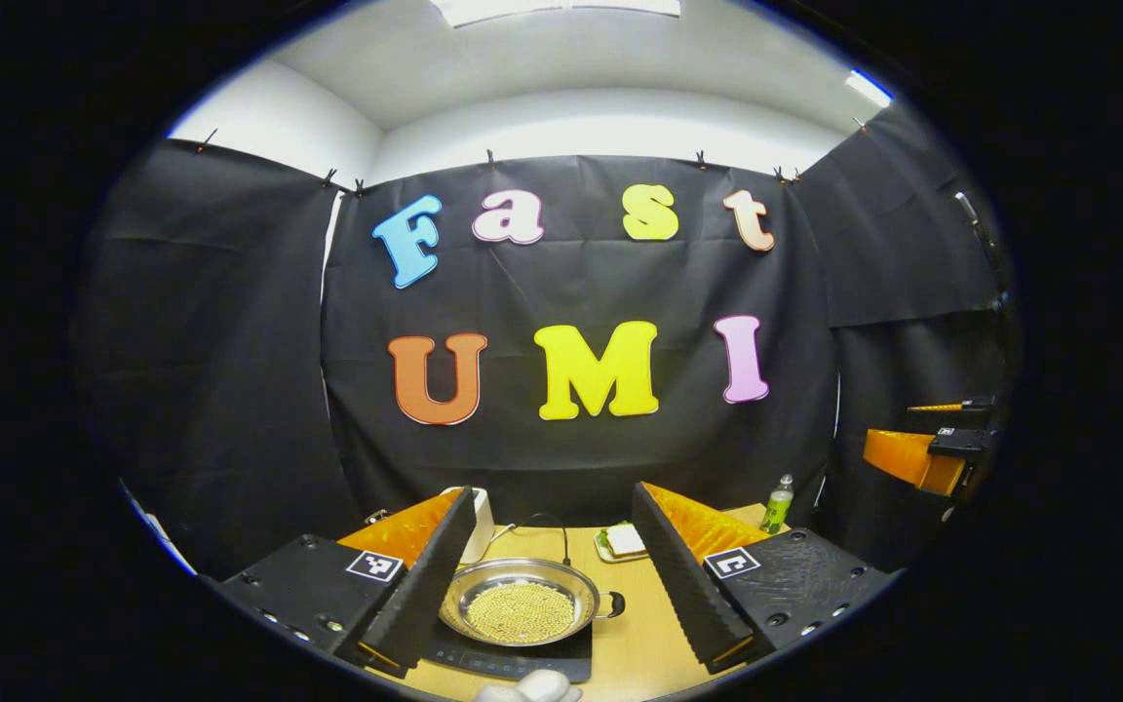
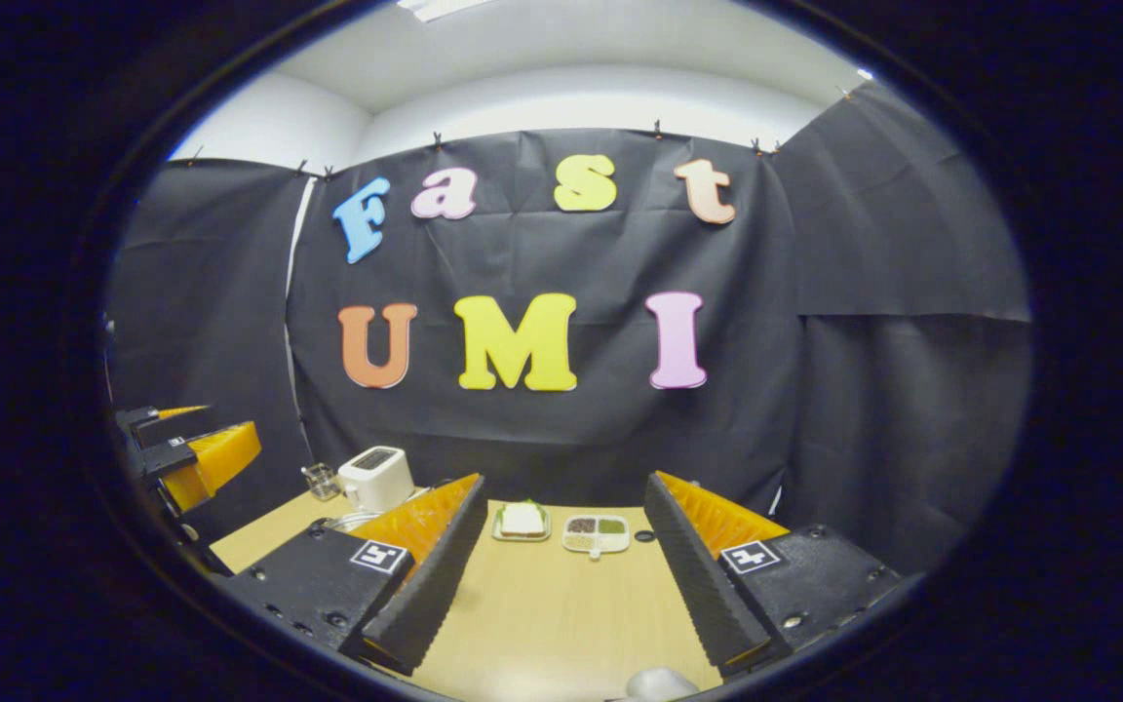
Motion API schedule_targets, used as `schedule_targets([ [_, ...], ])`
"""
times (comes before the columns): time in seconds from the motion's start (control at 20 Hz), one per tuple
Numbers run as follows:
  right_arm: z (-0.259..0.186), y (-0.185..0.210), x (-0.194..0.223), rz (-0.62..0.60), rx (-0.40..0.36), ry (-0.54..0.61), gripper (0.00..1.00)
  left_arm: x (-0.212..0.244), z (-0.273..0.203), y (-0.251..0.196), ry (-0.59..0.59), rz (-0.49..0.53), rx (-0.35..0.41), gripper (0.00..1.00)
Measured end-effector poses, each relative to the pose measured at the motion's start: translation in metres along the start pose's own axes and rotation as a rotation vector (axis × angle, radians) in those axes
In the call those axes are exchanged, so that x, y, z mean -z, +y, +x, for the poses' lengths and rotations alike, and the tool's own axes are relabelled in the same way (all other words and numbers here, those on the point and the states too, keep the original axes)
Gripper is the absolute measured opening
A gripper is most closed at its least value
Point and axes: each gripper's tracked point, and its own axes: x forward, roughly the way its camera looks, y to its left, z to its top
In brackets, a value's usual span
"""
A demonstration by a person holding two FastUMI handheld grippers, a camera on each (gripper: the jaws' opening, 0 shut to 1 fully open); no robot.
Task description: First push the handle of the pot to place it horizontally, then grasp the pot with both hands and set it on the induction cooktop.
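Pot seated on cooktop, both grippers released

Pot [image 1: 521, 609] holds yellow grains and sits on the induction cooktop [image 1: 508, 658] at the bench's [image 2: 542, 604] near edge, handle [image 1: 612, 605] pointing right. Left gripper [image 1: 552, 575] hovers above it, fingers spread, grasping nothing. Right gripper [image 2: 561, 575] likewise released over bare bench. Toaster [image 2: 376, 476], sandwich plate [image 2: 521, 522] and divided dish [image 2: 597, 532] line the far edge.

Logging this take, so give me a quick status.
Left gripper open, right gripper open, both empty. Pot sits on the induction cooktop, handle pointing right. Nothing in the way.
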Motion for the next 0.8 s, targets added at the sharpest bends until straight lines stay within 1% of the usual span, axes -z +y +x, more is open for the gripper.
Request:
schedule_targets([
  [0.1, -0.007, -0.013, -0.009, -0.01, 0.023, -0.021, 0.99, -0.005, -0.003, -0.003, -0.002, 0.008, 0.0, 0.96],
  [0.3, -0.018, -0.02, -0.019, -0.003, 0.03, -0.049, 1.0, -0.008, -0.007, -0.01, 0.005, 0.004, 0.013, 0.96],
  [0.55, -0.021, -0.02, -0.017, 0.011, 0.027, -0.039, 1.0, -0.015, -0.006, -0.013, -0.007, -0.008, 0.022, 0.96],
  [0.8, -0.022, -0.024, -0.016, 0.006, 0.043, -0.041, 1.0, -0.016, -0.007, -0.014, -0.01, -0.014, 0.03, 0.96],
])
